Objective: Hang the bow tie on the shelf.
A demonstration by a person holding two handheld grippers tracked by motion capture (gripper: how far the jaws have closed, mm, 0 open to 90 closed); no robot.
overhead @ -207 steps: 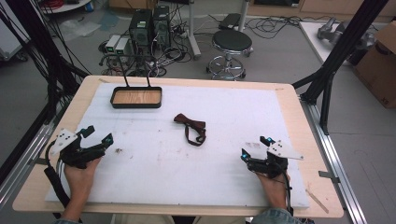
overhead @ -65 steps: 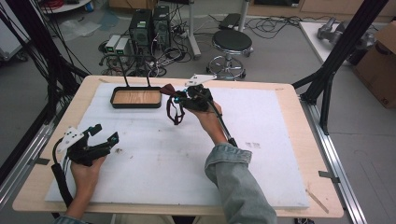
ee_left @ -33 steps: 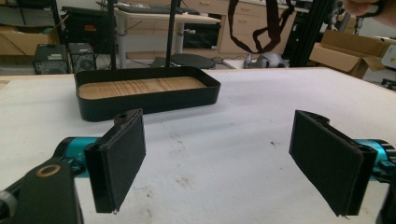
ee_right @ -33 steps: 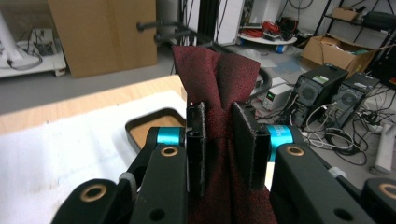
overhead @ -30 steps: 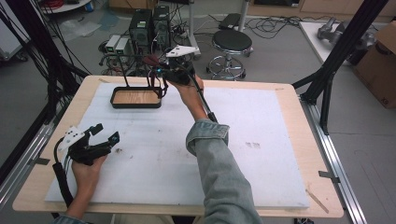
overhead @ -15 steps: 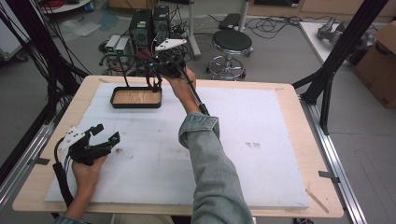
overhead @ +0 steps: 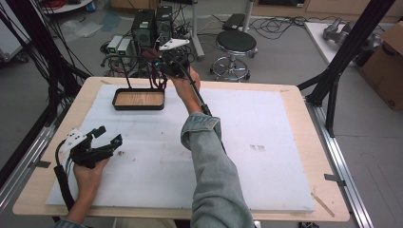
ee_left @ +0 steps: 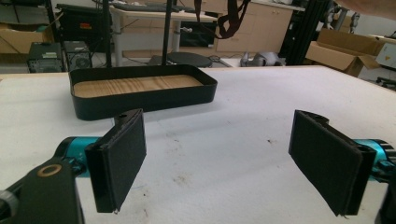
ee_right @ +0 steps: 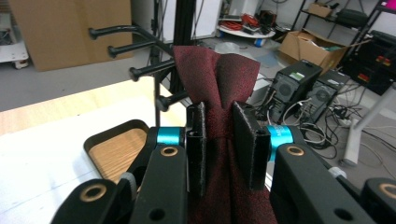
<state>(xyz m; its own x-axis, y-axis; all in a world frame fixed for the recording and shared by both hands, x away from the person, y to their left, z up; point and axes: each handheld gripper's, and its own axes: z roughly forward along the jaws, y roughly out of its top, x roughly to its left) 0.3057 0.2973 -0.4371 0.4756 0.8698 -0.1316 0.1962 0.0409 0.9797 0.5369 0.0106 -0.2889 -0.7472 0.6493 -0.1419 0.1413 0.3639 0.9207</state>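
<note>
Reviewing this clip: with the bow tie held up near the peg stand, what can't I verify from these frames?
- Bow tie against the stand's pegs: right gripper view, the fabric hides whether it touches any.
- Bow tie's strap: high view, too small and dark near the right gripper.
- Tray far rim: high view, the strap hangs across it.
- Left gripper: left gripper view, the bottom edge cuts off its body.

Grey floor point(overhead: 285, 57), stool point(overhead: 236, 42), perhaps cabinets point(ee_left: 261, 28)

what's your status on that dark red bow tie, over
Right gripper shut on the dark red fabric bow tie, held high by the black peg rack. Left gripper open, idle on the table. Black wood-bottomed tray below.
</note>
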